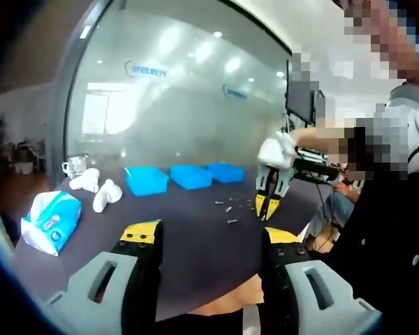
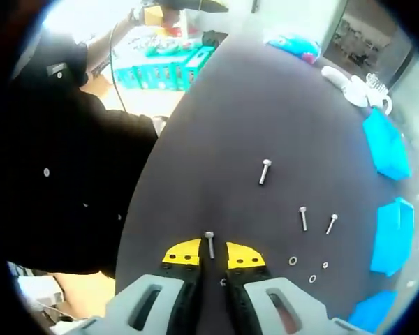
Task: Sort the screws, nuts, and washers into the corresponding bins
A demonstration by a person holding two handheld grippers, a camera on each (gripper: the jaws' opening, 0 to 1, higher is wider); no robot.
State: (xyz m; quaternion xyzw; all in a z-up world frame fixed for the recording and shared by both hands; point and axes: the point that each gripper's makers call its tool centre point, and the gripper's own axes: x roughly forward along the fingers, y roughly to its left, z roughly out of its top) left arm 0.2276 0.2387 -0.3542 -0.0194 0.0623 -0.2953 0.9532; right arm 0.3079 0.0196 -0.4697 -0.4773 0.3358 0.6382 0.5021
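- Nearest the lens in the right gripper view, the right gripper (image 2: 210, 252) has its yellow-tipped jaws drawn close, with a screw (image 2: 209, 245) standing in the narrow gap between them. Its long axis runs straight along the jaws, head pointing away from the camera. Whether the jaws actually press the screw or only flank it, I cannot tell.
- Farther out on the dark table (image 2: 216, 125) lie three more screws: the longest screw (image 2: 265, 171) is slightly tilted, head away, and two shorter screws (image 2: 303, 218) lie side by side nearer the bins.
- Small washers or nuts (image 2: 292, 261) sit just right of the gripper; they are too small to tell which.
- Blue bins (image 2: 385, 148) line the right edge of the table, each cut off by the view's rim.
- In the left gripper view, the left gripper (image 1: 211, 236) holds its jaws spread wide over the near edge of the table, touching nothing.
- Across the table there, the right gripper points its tips down over scattered hardware (image 1: 230, 207), which is blurred to specks.
- White gloves (image 1: 98, 187) and a tissue pack (image 1: 50, 220) lie at the left.
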